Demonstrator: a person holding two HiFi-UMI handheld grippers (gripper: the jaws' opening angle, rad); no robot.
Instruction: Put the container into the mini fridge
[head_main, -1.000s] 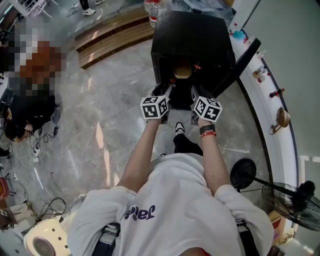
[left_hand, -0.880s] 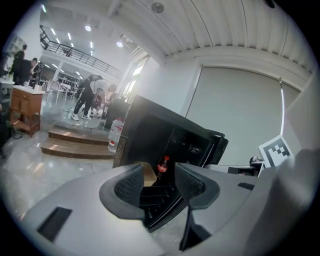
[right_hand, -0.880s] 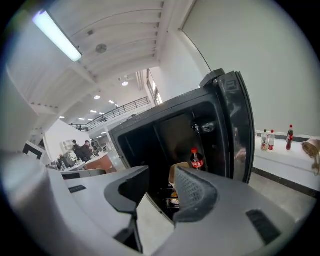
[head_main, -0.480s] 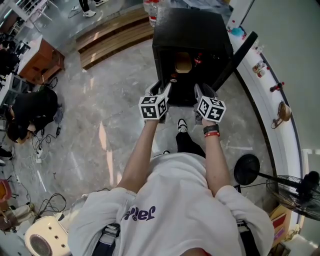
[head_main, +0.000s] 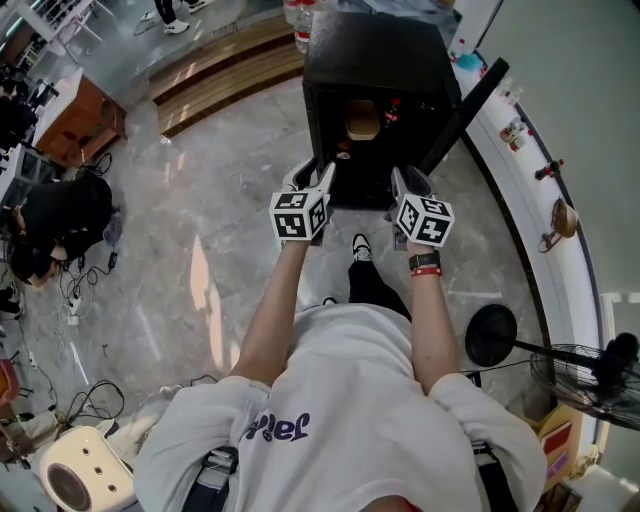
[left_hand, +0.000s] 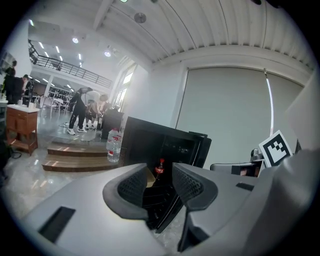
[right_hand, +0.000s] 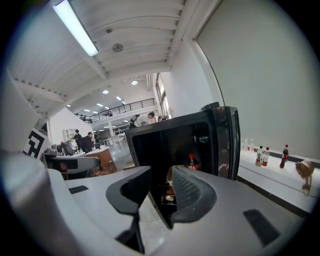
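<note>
The container (head_main: 362, 122) stands on a shelf inside the open mini fridge (head_main: 380, 50), near a cola bottle (right_hand: 191, 161). I judge it light, rigid and smooth-walled, so I would take hold across opposite side walls, just below the rim. The left gripper (head_main: 318, 178) and right gripper (head_main: 405, 180) hang outside the doorway. Their jaws are partly apart, have just been closing, and have nothing between them.
</note>
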